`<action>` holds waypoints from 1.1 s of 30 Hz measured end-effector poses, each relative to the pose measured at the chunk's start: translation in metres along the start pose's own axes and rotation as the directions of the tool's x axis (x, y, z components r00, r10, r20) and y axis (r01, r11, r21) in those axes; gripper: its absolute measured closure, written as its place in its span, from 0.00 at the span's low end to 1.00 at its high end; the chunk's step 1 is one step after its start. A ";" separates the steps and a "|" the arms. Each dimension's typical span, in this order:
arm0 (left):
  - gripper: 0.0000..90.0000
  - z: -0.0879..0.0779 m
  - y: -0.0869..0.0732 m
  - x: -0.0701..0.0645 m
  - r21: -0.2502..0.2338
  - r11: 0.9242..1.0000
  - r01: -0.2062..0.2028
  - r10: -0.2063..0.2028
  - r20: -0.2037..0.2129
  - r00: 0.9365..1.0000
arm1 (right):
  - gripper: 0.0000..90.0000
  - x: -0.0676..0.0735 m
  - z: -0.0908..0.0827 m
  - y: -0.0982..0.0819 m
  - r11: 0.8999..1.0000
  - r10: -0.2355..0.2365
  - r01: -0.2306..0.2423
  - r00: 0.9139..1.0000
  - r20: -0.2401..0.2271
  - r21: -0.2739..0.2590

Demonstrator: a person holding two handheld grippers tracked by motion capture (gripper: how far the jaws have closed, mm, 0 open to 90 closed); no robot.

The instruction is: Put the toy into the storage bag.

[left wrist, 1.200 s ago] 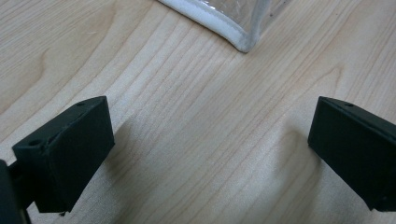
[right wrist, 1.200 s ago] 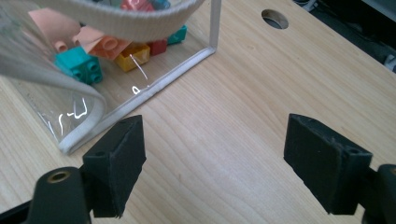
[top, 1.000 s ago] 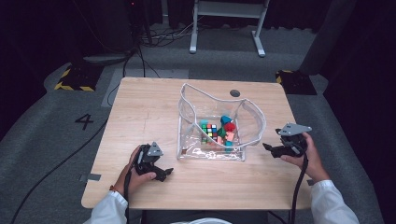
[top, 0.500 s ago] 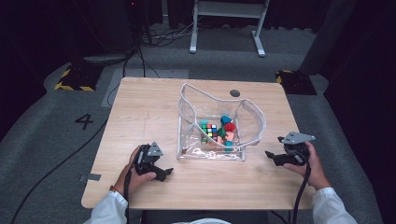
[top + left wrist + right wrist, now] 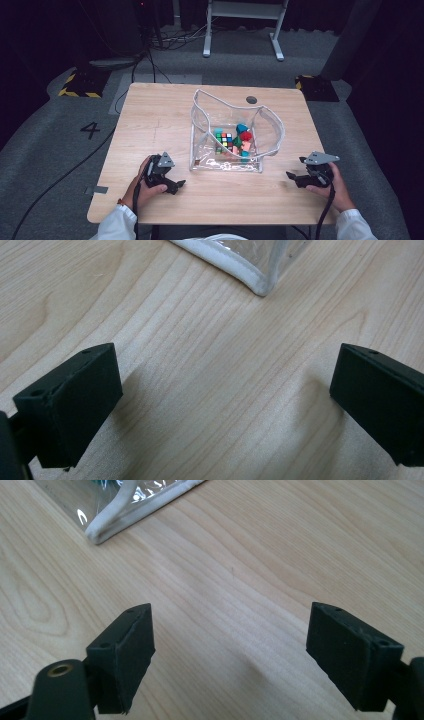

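I am resting both claws apart and empty; my right claw (image 5: 296,177) has dropped lower-right, away from the clear plastic pouch of coloured blocks (image 5: 227,142) at centre; left claw (image 5: 176,185) waiting lower-left on the wooden counter (image 5: 150,115).

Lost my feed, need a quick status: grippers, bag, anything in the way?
Left gripper open, empty, on table. Right gripper open, empty. Clear bag between them, untouched, toys inside. Nothing in the way.

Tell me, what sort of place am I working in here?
Probably a lab or recording studio: a lone wooden table on grey carpet, hazard-taped floor weights, loose cables, and a floor number "4".
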State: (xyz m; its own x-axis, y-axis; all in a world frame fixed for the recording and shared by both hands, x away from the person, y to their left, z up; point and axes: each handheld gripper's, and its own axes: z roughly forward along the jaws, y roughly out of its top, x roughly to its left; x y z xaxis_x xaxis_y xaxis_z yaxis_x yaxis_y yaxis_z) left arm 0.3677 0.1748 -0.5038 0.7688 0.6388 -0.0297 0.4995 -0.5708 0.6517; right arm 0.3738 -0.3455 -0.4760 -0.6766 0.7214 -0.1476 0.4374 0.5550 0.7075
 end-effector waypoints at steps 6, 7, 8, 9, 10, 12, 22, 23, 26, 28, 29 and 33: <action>0.00 0.000 0.000 0.000 0.000 1.000 0.000 0.000 0.000 1.000 | 0.22 0.002 -0.002 -0.010 1.000 0.009 -0.009 1.000 -0.009 -0.011; 0.00 0.000 0.000 0.000 0.000 1.000 0.000 0.000 0.000 1.000 | 0.22 0.003 -0.002 -0.012 1.000 0.011 -0.011 1.000 -0.011 -0.010; 0.00 0.000 0.000 0.000 0.000 1.000 0.000 0.000 0.000 1.000 | 0.22 0.004 -0.002 -0.014 1.000 0.018 -0.018 1.000 -0.013 -0.011; 0.00 0.000 0.000 0.000 0.000 1.000 -0.003 0.003 -0.003 1.000 | 0.22 0.004 -0.002 -0.016 1.000 0.021 -0.021 1.000 -0.016 -0.008; 0.00 0.000 0.000 0.000 0.000 1.000 -0.005 0.005 -0.004 1.000 | 0.22 0.005 -0.001 -0.018 1.000 0.024 -0.024 1.000 -0.017 -0.006; 0.00 0.000 0.000 0.000 0.000 1.000 0.000 0.000 0.000 1.000 | 0.22 0.005 -0.001 -0.022 1.000 0.028 -0.028 0.999 -0.017 -0.001; 0.00 0.000 0.000 0.000 0.000 1.000 -0.005 0.005 -0.004 1.000 | 0.21 0.002 -0.007 -0.044 0.990 0.132 -0.133 0.990 -0.046 -0.038; 0.00 0.000 0.000 0.000 0.000 1.000 -0.004 0.004 -0.003 1.000 | 0.20 0.001 -0.008 -0.046 0.990 0.137 -0.139 0.990 -0.037 -0.035; 0.00 0.000 0.000 0.000 0.000 1.000 -0.004 0.004 -0.004 1.000 | 0.19 0.000 -0.011 -0.049 0.986 0.161 -0.162 0.987 -0.024 -0.032; 0.00 0.000 0.000 0.000 0.000 1.000 0.000 0.000 0.000 1.000 | 0.19 -0.002 -0.013 -0.051 0.984 0.175 -0.176 0.984 -0.013 -0.022; 0.00 0.000 0.000 0.000 0.000 1.000 0.000 0.000 0.000 1.000 | 0.19 -0.002 -0.014 -0.052 0.982 0.189 -0.189 0.982 -0.008 -0.025; 0.00 0.000 0.000 0.000 0.000 1.000 0.001 -0.001 0.000 1.000 | 0.19 -0.002 -0.018 -0.056 0.980 0.200 -0.199 0.980 0.003 -0.027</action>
State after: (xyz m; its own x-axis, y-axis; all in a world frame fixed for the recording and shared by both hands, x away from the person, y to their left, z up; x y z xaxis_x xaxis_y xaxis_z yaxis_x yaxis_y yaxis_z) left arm 0.3676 0.1748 -0.5038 0.7684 0.6393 -0.0299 0.4999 -0.5704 0.6517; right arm 0.3397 -0.3853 -0.5033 -0.5736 0.8191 -0.0058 0.5476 0.3888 0.7409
